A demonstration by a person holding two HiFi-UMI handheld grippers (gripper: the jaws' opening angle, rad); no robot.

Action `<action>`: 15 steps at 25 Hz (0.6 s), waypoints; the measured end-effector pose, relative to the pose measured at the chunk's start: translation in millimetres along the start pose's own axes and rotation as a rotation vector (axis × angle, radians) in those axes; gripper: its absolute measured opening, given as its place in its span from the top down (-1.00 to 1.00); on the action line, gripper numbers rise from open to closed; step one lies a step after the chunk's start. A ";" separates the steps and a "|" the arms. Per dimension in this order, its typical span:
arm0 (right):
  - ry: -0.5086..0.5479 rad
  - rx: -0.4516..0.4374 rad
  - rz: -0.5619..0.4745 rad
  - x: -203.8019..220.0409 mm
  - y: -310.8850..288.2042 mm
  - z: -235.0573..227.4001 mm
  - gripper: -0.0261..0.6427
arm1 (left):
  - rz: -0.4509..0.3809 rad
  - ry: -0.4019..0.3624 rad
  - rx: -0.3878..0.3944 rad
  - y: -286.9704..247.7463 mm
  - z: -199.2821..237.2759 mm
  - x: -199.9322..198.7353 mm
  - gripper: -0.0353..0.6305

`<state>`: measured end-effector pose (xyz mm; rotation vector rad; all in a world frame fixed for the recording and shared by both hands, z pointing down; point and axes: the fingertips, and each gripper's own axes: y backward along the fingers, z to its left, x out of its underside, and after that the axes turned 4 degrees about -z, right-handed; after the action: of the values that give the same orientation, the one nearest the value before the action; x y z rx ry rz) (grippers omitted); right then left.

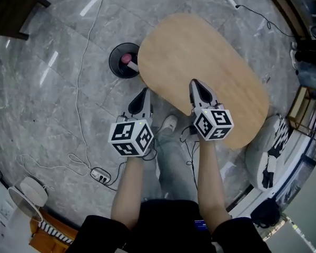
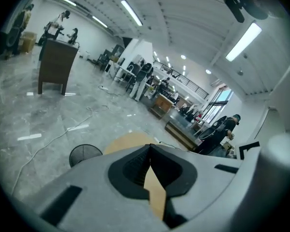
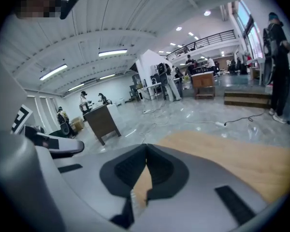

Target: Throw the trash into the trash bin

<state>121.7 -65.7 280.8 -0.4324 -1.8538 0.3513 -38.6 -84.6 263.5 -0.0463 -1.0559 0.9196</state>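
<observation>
A round black trash bin (image 1: 124, 60) stands on the floor at the left end of the oval wooden table (image 1: 200, 51). Something pink (image 1: 127, 59) lies inside the bin. My left gripper (image 1: 144, 93) hangs over the floor near the table's left edge, below the bin in the head view; its jaws meet at the tips with nothing between them (image 2: 150, 146). The bin (image 2: 85, 153) shows low and left of it in the left gripper view. My right gripper (image 1: 195, 83) is over the table's near edge, shut and empty (image 3: 146, 146). No trash lies on the table.
White cables and a power strip (image 1: 100, 176) trail across the grey stone floor. A dark wooden desk (image 1: 10, 9) stands at the far left, and a black-and-white cushion seat (image 1: 271, 152) sits right of the table. People stand far off in the hall (image 2: 222, 132).
</observation>
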 end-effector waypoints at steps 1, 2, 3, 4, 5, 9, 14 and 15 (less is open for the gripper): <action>-0.015 0.023 -0.027 -11.8 7.8 -7.6 0.89 | -0.006 -0.010 0.016 1.5 -14.8 -7.5 0.88; -0.032 0.044 -0.053 -24.3 15.9 -15.0 0.89 | -0.010 -0.028 0.028 3.1 -29.2 -14.3 0.88; -0.044 0.060 -0.080 -38.4 23.9 -20.6 0.89 | -0.013 -0.046 0.041 4.5 -43.0 -21.3 0.88; -0.045 0.069 -0.108 -53.9 31.3 -23.2 0.89 | -0.019 -0.059 0.057 5.8 -55.9 -29.4 0.88; -0.034 0.073 -0.136 -70.2 38.0 -22.8 0.89 | -0.029 -0.072 0.075 7.2 -67.9 -38.5 0.88; 0.067 0.055 -0.213 -129.0 64.4 -8.5 0.89 | -0.063 -0.155 0.146 18.4 -114.5 -71.7 0.88; 0.151 0.053 -0.267 -178.5 118.9 -7.6 0.89 | -0.099 -0.222 0.219 43.3 -176.1 -92.8 0.88; 0.170 0.058 -0.281 -190.6 128.2 -9.8 0.89 | -0.108 -0.241 0.235 46.2 -187.6 -97.0 0.88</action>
<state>201.6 -39.3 66.9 -0.1531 -1.7057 0.1715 58.7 -48.8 73.8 0.3206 -1.1529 0.9606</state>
